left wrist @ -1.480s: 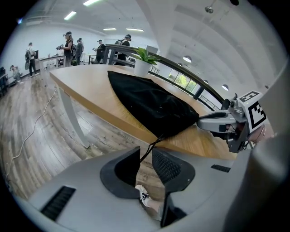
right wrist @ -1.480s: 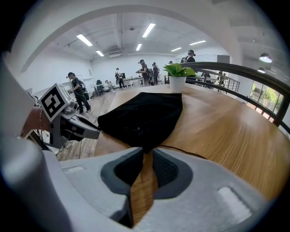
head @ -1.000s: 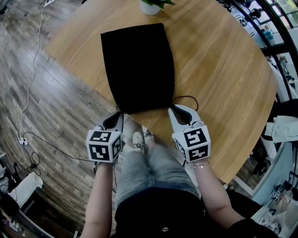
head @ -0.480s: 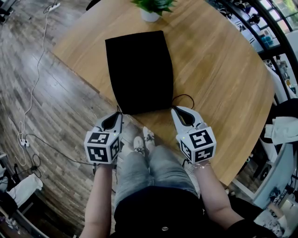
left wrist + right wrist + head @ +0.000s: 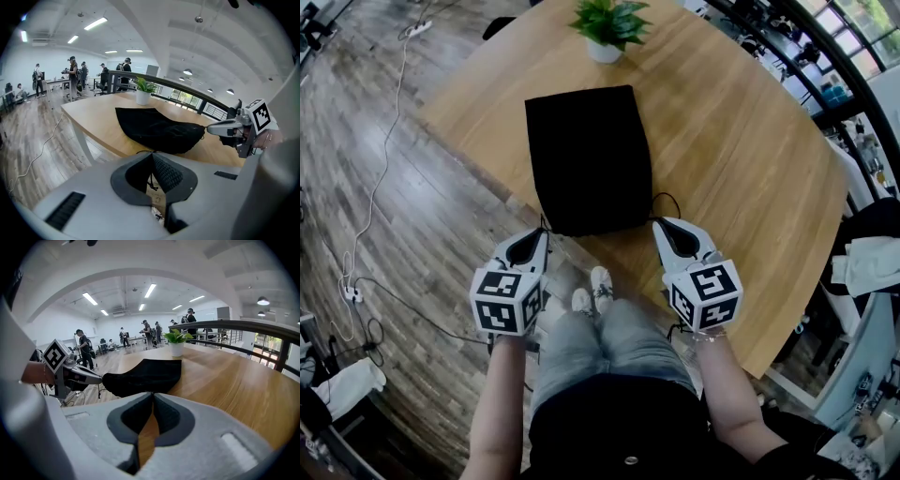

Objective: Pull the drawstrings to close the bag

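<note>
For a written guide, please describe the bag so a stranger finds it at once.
Look at the large wooden table. Between the potted plant at its far edge and the near edge lies the bag: black cloth, the only dark thing on it.

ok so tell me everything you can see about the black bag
The black bag is a soft, matte fabric pouch, roughly rectangular, lying on the wooden table with its mouth end at the near edge, slightly puffed there. A thin black drawstring leaves each near corner: the left drawstring is pinched in the shut left gripper; the right drawstring loops to the right gripper, whose jaws have just been closing and look shut on it.
</note>
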A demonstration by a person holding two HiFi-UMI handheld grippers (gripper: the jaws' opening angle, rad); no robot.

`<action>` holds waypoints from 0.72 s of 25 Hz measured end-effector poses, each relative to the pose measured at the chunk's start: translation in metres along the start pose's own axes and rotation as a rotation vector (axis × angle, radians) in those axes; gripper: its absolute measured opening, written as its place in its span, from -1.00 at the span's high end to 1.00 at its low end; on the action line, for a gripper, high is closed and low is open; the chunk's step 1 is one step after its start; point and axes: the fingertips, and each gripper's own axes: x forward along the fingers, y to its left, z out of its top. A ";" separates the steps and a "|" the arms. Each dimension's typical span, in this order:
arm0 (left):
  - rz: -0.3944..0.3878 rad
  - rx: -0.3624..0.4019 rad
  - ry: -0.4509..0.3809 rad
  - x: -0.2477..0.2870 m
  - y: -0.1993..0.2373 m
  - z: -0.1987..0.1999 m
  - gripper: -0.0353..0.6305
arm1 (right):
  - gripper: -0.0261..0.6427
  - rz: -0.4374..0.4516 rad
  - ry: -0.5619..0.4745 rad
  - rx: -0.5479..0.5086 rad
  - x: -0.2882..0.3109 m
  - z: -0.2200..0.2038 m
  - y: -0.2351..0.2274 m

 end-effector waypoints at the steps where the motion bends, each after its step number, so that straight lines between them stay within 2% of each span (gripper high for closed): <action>1: 0.001 0.004 -0.010 -0.003 0.000 0.003 0.84 | 0.89 -0.005 -0.006 -0.003 -0.003 0.002 0.000; 18: 0.038 0.041 -0.166 -0.064 0.006 0.054 0.84 | 0.89 -0.084 -0.141 -0.036 -0.051 0.054 -0.003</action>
